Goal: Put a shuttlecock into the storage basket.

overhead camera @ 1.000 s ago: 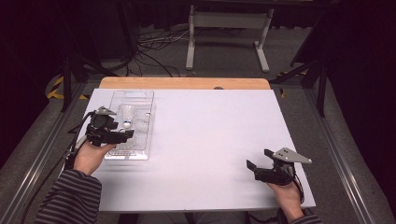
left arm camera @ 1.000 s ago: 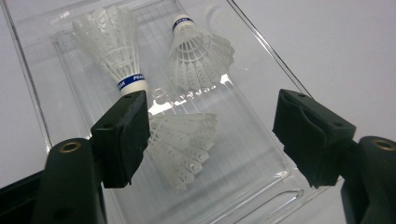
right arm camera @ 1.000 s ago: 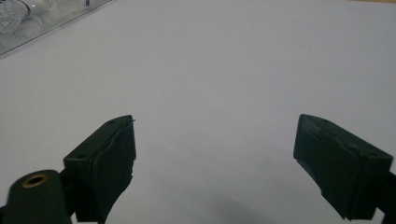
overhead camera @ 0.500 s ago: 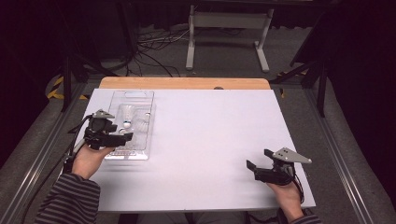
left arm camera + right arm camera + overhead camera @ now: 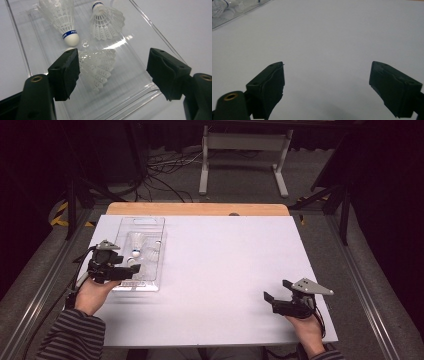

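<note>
The left gripper (image 5: 113, 72) hangs over the near end of a clear plastic tray (image 5: 156, 270) at the left side of the white table (image 5: 225, 270), its jaws spread wide and holding nothing. Three white shuttlecocks lie in the tray: the nearest shuttlecock (image 5: 96, 67) sits between the jaws, close by the left one. The right gripper (image 5: 276, 296) rests at the table's near right corner, well apart, jaws wide and empty.

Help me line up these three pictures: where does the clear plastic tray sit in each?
High view: clear tray at the table's left, beside the left gripper.
Left gripper view: the tray spans the middle, between open jaws.
Right gripper view: its corner at top left.
Shared landmark: the shuttlecocks inside.
</note>
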Available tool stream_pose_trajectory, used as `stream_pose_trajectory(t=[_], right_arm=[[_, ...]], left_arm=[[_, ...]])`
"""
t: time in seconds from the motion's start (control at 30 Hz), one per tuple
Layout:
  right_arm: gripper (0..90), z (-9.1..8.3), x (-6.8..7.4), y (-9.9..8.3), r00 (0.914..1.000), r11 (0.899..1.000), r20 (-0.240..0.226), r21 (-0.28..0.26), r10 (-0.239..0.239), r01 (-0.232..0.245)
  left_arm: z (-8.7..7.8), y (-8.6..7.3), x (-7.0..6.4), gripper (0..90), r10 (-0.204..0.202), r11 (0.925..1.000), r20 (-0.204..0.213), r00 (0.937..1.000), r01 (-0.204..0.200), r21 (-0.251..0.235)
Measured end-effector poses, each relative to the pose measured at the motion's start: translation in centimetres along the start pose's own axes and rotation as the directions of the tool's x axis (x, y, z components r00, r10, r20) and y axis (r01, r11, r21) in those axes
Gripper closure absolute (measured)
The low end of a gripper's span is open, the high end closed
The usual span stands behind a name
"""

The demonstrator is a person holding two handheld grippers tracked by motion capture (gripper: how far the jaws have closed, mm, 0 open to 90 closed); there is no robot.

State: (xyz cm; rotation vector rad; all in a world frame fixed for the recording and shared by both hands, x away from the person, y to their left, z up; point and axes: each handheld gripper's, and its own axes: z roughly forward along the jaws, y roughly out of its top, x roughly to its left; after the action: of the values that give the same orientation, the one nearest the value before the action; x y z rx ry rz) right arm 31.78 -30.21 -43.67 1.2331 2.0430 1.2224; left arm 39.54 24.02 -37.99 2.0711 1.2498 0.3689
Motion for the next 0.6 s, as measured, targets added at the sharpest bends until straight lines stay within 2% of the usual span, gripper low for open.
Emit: stream_pose_trajectory(t=[0.3,0.6], right_arm=[[13.8,0.0,0.0,0.0,1.0000,1.000,0.000,0.001,0.000,0.000],[13.8,0.1,0.0,0.0,1.0000,1.000,-0.002,0.002,-0.004,0.004]], left_arm=[[-0.1,-0.7,0.0,26.7,-0.008,1.0000,0.009,0.9999,0.008,-0.006],[-0.4,-1.3,0.0,25.7,-0.005,0.9997,0.000,1.0000,0.005,-0.024]])
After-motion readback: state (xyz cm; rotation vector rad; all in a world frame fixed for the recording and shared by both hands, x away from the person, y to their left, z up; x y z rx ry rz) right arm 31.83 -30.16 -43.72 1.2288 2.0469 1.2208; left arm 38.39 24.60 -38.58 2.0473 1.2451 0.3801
